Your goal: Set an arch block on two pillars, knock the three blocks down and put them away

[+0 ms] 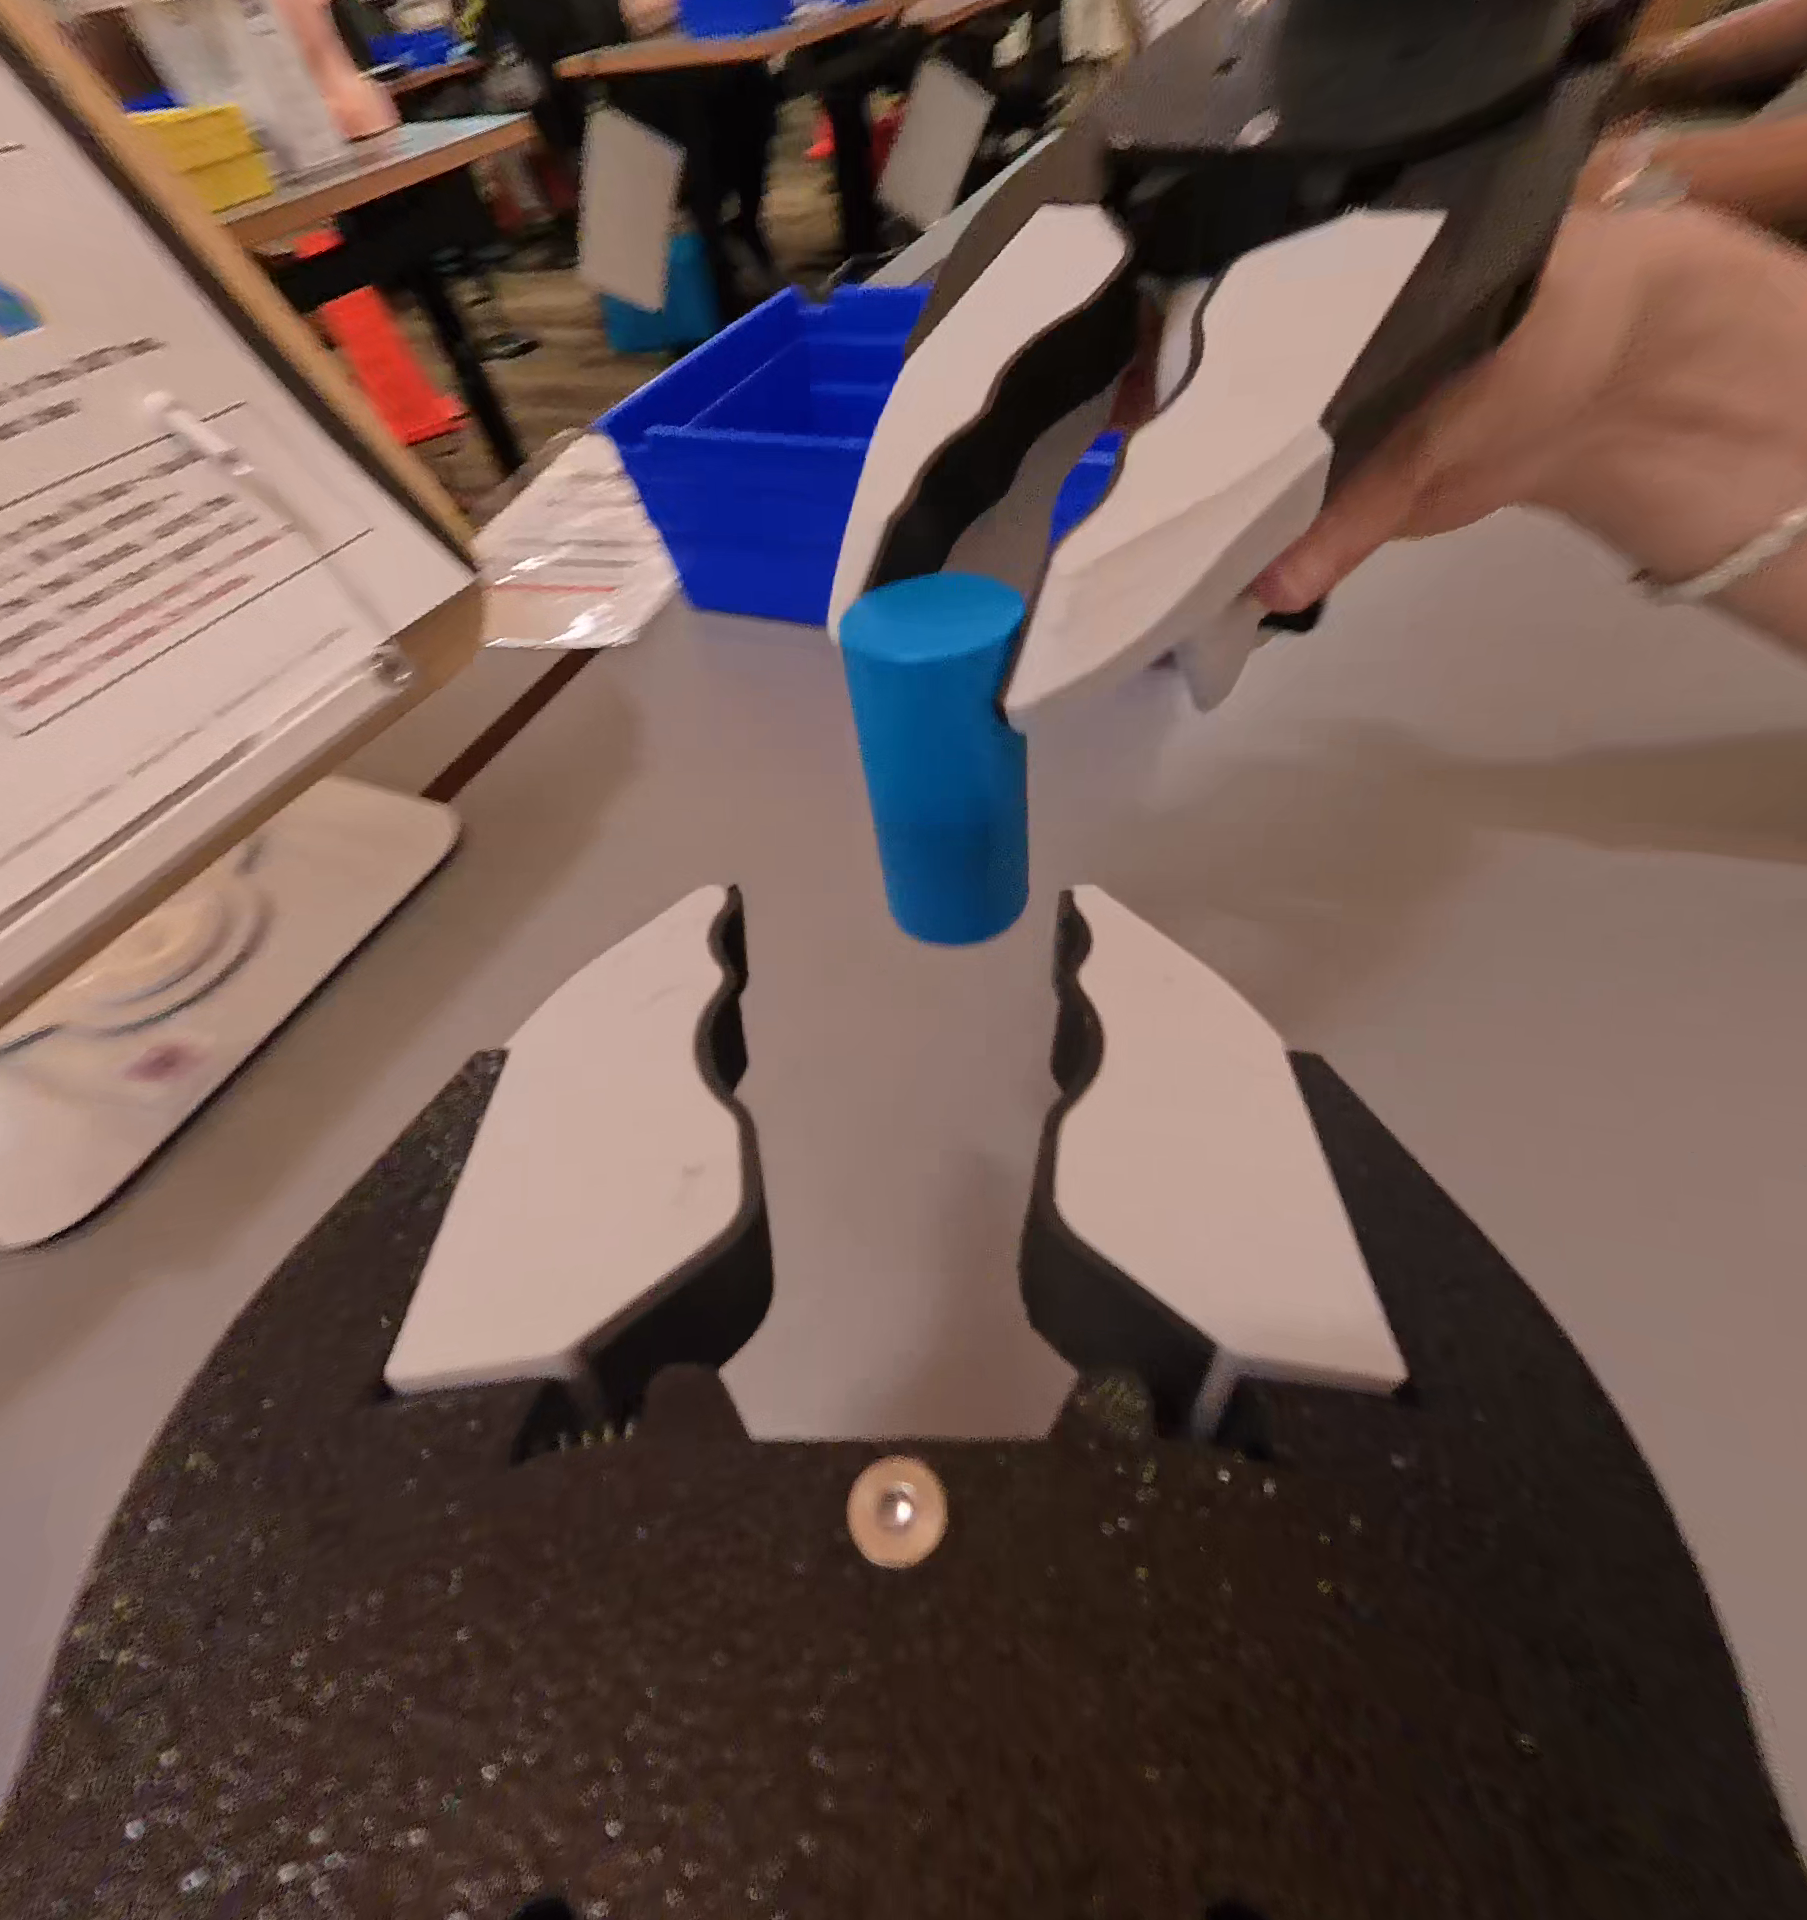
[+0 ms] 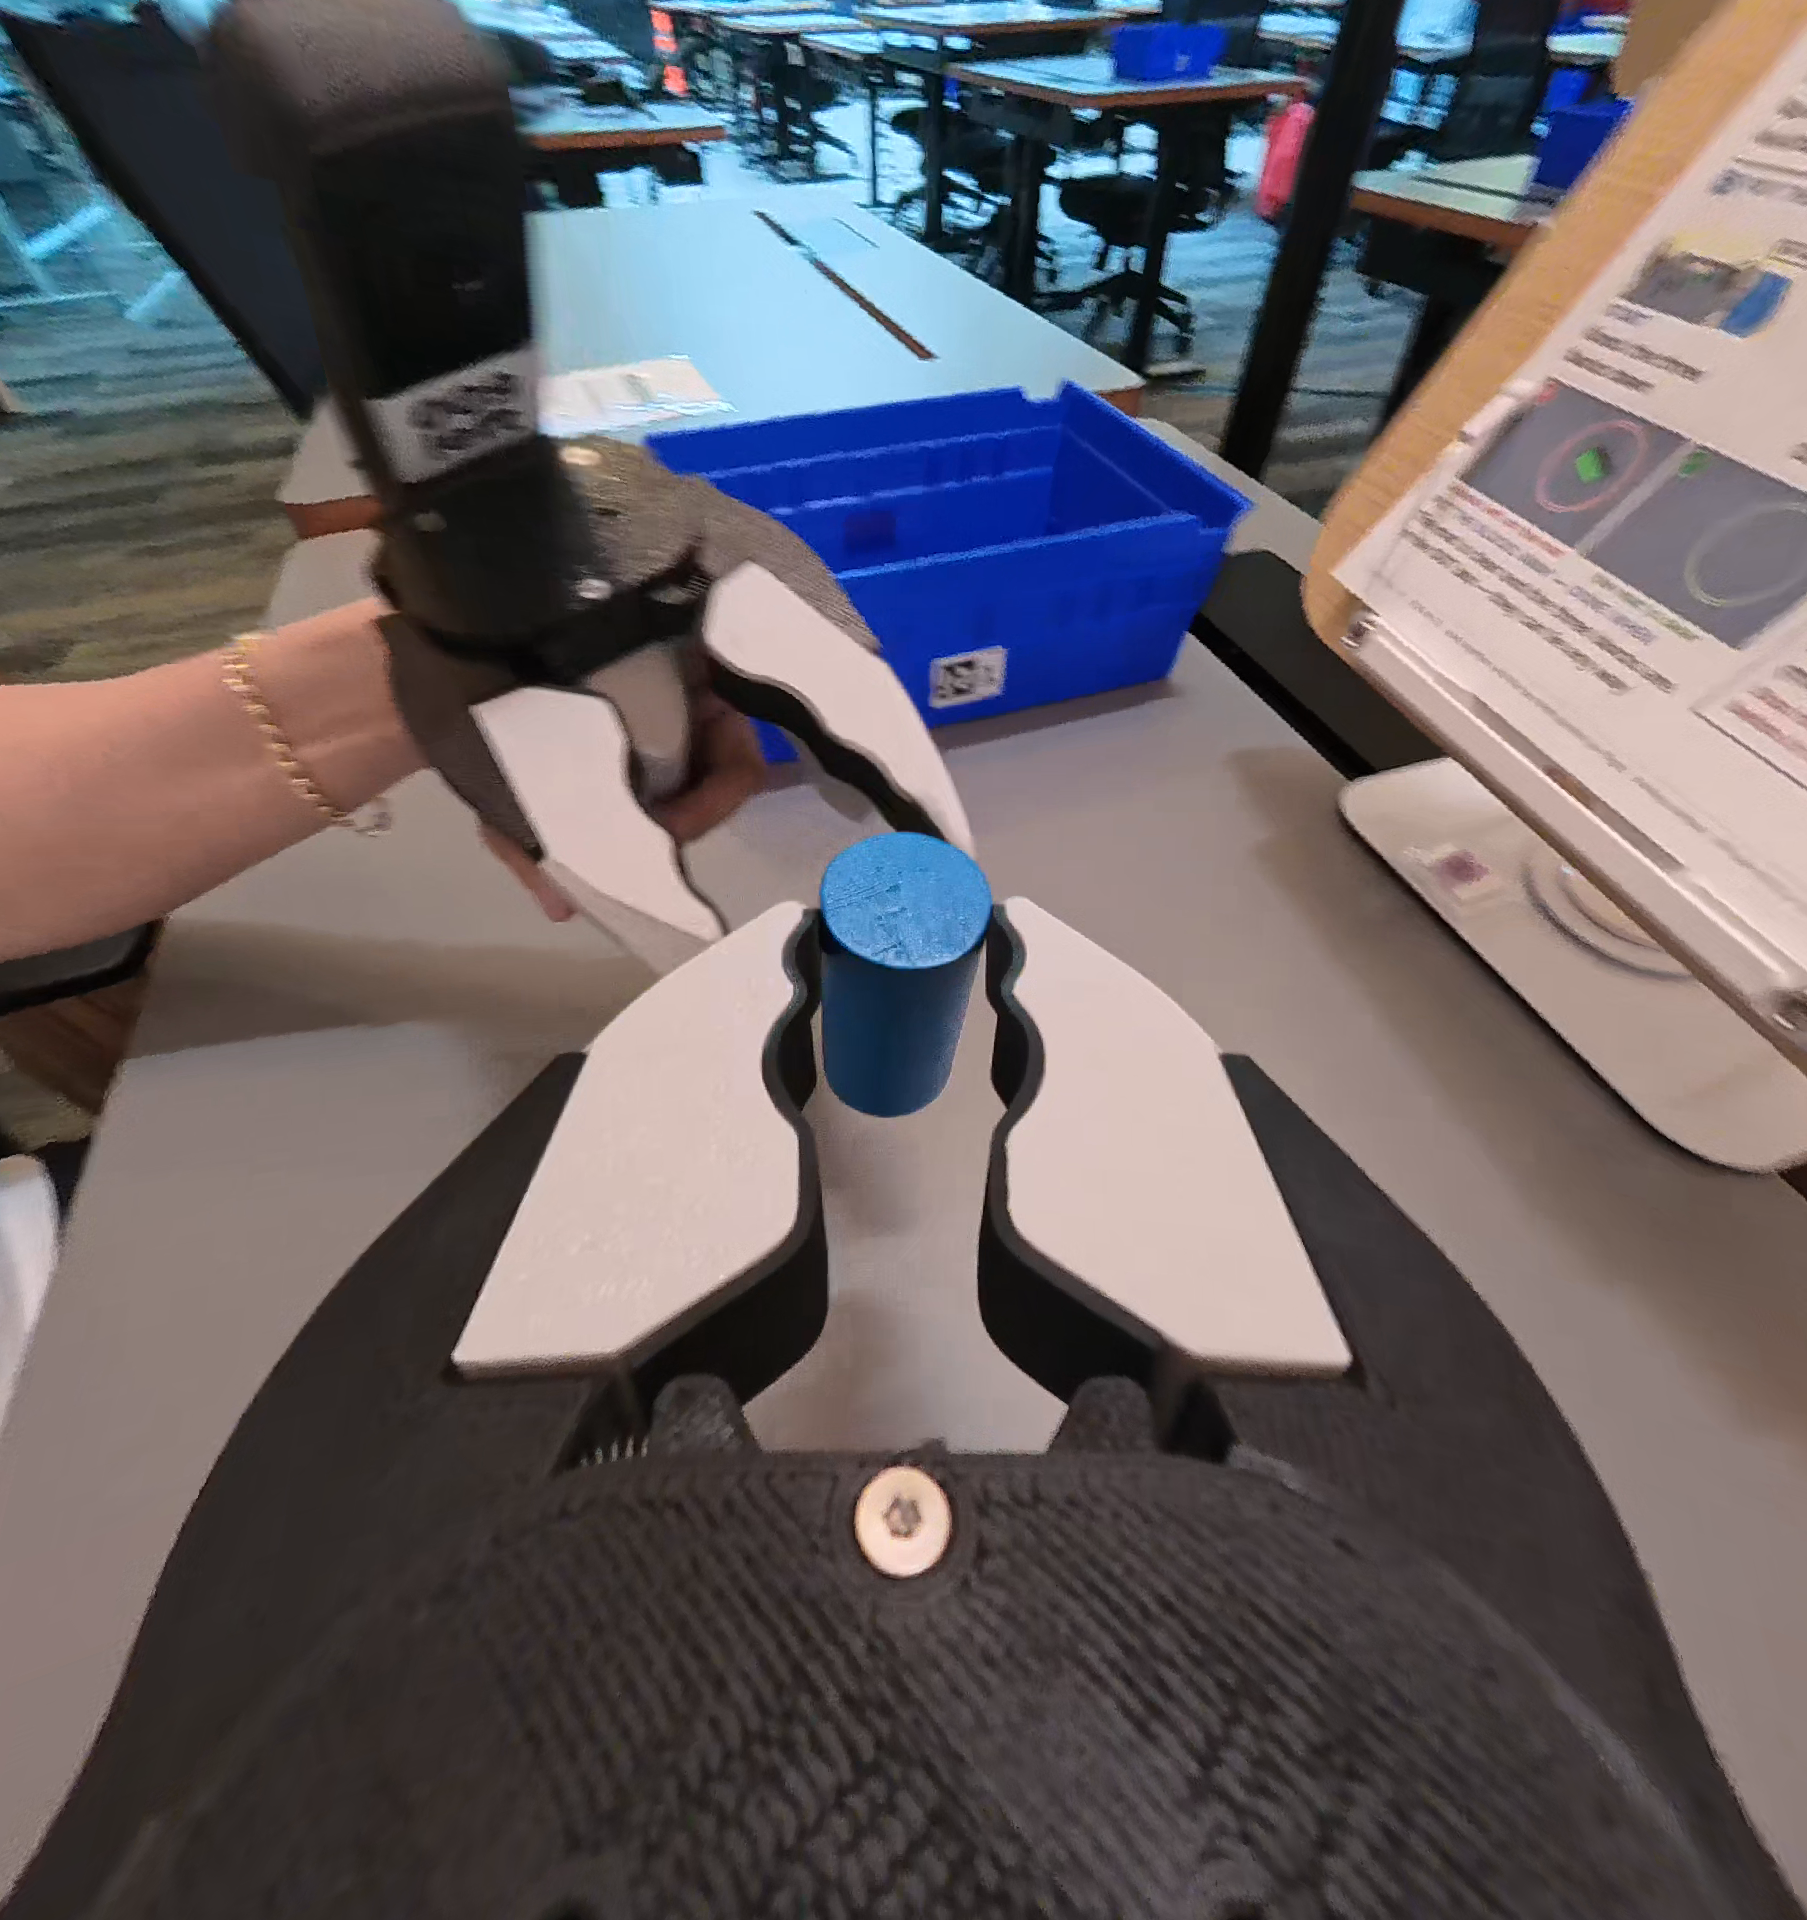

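A blue cylinder (image 2: pixel 899 987) is held upright above the grey table (image 2: pixel 1242 935) between the fingertips of my right gripper (image 2: pixel 904 920), which is shut on its upper part. In the left wrist view the cylinder (image 1: pixel 935 769) hangs from the right gripper (image 1: pixel 930 665), which comes in from the upper right. My left gripper (image 1: pixel 901 914) is open and empty, and its fingertips flank the cylinder's lower end without touching it. In the right wrist view the left gripper (image 2: pixel 839 891) reaches in from the left, just behind the cylinder.
A blue plastic bin (image 2: pixel 1034 582) with dividers stands at the table's far edge and also shows in the left wrist view (image 1: pixel 753 468). A tilted board with printed sheets (image 1: pixel 151 520) on a white base (image 2: pixel 1605 987) stands beside it. A clear bag with paper (image 1: pixel 577 551) lies by the bin. Only a small space, under 4 cm, lies between the two pairs of fingers.
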A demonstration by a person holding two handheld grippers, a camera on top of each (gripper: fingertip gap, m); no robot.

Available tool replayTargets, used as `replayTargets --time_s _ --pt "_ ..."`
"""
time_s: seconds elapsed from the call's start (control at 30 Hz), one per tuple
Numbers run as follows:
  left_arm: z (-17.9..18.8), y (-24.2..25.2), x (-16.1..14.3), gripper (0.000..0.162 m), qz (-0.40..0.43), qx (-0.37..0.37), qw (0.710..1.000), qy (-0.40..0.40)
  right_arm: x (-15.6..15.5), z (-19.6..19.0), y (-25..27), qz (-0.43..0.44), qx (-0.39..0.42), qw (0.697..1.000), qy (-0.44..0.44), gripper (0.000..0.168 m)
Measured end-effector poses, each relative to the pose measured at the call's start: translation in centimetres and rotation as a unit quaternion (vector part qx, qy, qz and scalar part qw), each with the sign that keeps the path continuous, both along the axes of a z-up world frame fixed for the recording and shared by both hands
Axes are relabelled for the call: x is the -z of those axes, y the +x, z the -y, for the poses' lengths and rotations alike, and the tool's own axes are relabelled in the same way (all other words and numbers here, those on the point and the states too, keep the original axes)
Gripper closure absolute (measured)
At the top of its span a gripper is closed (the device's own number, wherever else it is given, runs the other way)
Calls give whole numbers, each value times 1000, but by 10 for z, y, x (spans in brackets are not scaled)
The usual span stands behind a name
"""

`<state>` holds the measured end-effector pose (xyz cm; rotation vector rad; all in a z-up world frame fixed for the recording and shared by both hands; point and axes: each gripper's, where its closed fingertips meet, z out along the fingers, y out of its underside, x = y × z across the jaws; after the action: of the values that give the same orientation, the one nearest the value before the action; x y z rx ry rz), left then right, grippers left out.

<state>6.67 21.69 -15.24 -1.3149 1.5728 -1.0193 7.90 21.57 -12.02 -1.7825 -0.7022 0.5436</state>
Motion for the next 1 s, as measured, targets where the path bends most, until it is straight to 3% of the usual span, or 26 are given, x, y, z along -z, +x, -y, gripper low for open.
replayTargets --time_s 0.13,0.5,1.0 --pt "-10 -7 15 98 -28 -47 998 42 30 -22 33 27 68 997 -22 137" --pt "0 -19 26 106 -12 -53 998 -9 102 -51 69 36 149 986 -73 137" --pt "0 -21 27 109 -7 -48 999 -14 118 -52 70 66 146 985 -62 137"
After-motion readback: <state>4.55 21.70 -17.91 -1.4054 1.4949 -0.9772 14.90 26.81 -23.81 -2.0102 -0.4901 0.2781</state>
